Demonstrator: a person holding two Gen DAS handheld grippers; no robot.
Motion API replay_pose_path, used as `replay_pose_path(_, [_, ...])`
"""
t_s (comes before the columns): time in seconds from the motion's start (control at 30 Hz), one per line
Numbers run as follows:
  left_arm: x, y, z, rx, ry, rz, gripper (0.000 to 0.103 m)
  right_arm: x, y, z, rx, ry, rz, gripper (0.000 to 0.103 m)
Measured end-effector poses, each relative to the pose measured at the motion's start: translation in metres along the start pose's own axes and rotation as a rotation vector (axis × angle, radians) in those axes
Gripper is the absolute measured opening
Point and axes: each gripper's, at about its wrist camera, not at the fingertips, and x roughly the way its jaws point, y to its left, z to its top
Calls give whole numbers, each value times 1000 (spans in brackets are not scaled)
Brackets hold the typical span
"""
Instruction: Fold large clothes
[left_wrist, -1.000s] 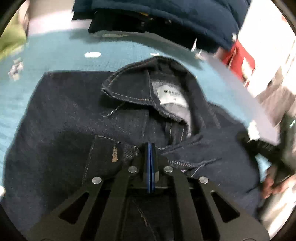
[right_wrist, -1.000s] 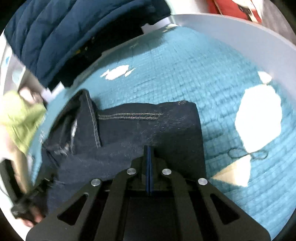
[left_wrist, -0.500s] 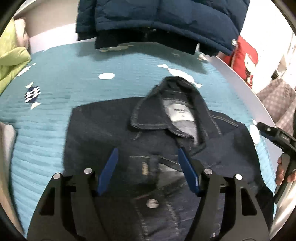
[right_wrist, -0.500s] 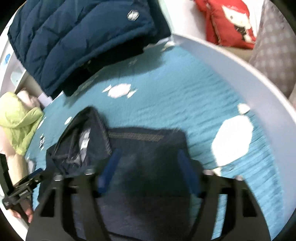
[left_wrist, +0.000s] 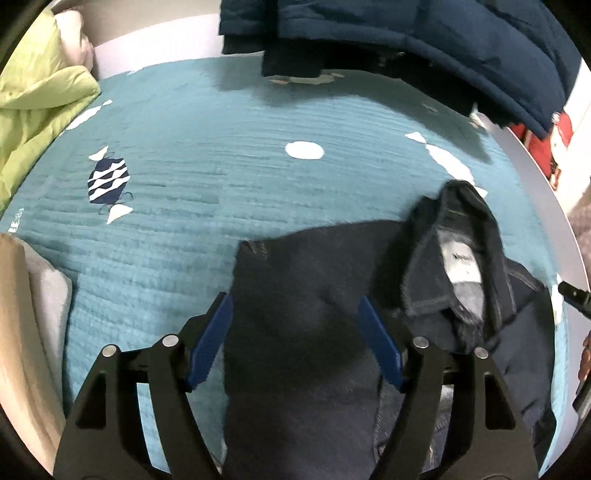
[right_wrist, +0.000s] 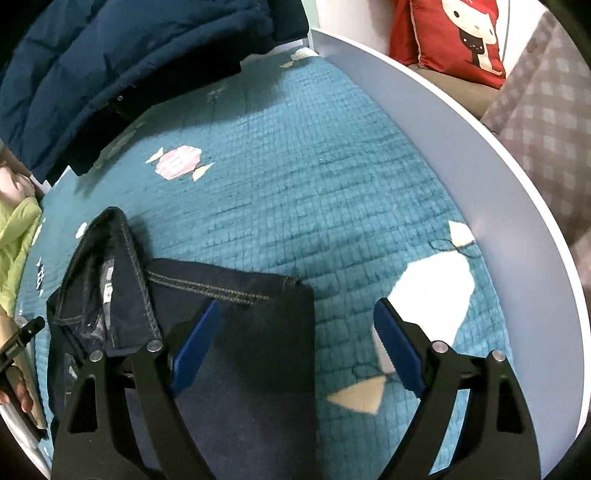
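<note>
Currently: denim jacket (left_wrist: 303, 317) lies on teal bed quilt (left_wrist: 207, 184), sides folded inward. Left tongs (left_wrist: 295, 343) and right tongs (right_wrist: 295, 347) widening, holding nothing. Risk: stiff denim flaps may spring open once released.

A teal quilted bedspread (right_wrist: 332, 177) with candy-shaped patches covers the bed, bounded on one side by a pale curved rail (right_wrist: 461, 147). A navy puffer coat (left_wrist: 443, 44) hangs over the far edge. A lime-green quilt (left_wrist: 33, 99) lies to one side; a red cartoon cushion (right_wrist: 454, 33) sits beyond the rail.
</note>
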Motion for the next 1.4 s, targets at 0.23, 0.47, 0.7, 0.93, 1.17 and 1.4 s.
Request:
replay_pose_path(0.23, [20, 11, 22, -20, 46, 50, 73, 24, 8, 10, -4, 33, -60, 80])
replay_pose_path(0.47, [39, 20, 31, -20, 81, 95, 73, 48, 19, 13, -77, 93, -101, 63])
replay_pose_path(0.7, [63, 36, 26, -68, 123, 72, 61, 66, 19, 15, -67, 117, -109, 59])
replay_pose_path(0.93, [60, 14, 21, -29, 78, 100, 27, 60, 24, 9, -81, 85, -118, 37])
replay_pose_path(1.17, [55, 10, 19, -16, 54, 112, 20, 46, 46, -6, -160, 14, -241, 14])
replay_pose_path(1.4, [40, 1, 15, 27, 20, 153, 14, 29, 54, -10, -170, -29, -264, 12])
